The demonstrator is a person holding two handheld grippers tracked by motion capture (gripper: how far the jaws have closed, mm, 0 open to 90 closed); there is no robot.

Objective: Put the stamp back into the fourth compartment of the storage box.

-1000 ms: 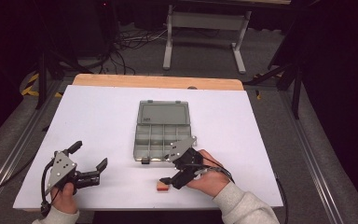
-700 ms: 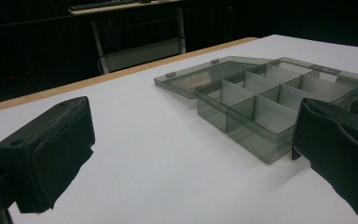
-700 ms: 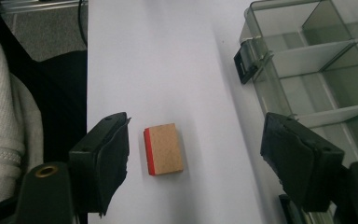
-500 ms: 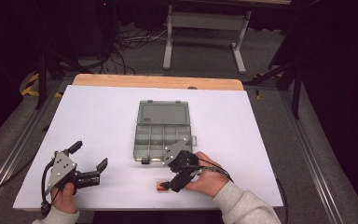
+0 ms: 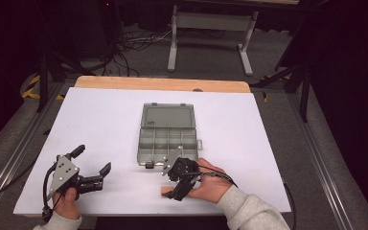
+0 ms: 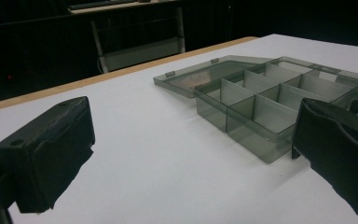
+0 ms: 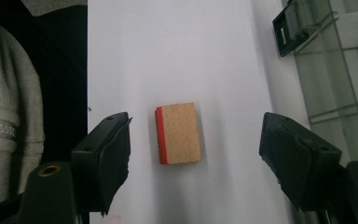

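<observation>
Right now my right hand-held gripper (image 7: 193, 154) points down at the surface (image 7: 168, 56) with its jaws apart, and a small block (image 7: 179, 133) lies flat between them, touching neither pad. It has a tan, speckled top and a red layer along one long side; I judge it light and probably a little spongy, so it should take a gentle squeeze without slipping, though a hard one may dent it. The best hold looks to be across its two long sides, which already face the jaws. Just beyond the red side the surface ends at its near edge, with a sleeve (image 7: 9, 116) close by, so I have little room that way. Past the opposite jaw sits the open box (image 5: 167, 139), with its latch (image 7: 291, 25) and clear dividers near; lifting straight up should clear its wall. Farther off, my left hand-held gripper (image 5: 92, 165) rests open and empty, with bare surface around it.
</observation>
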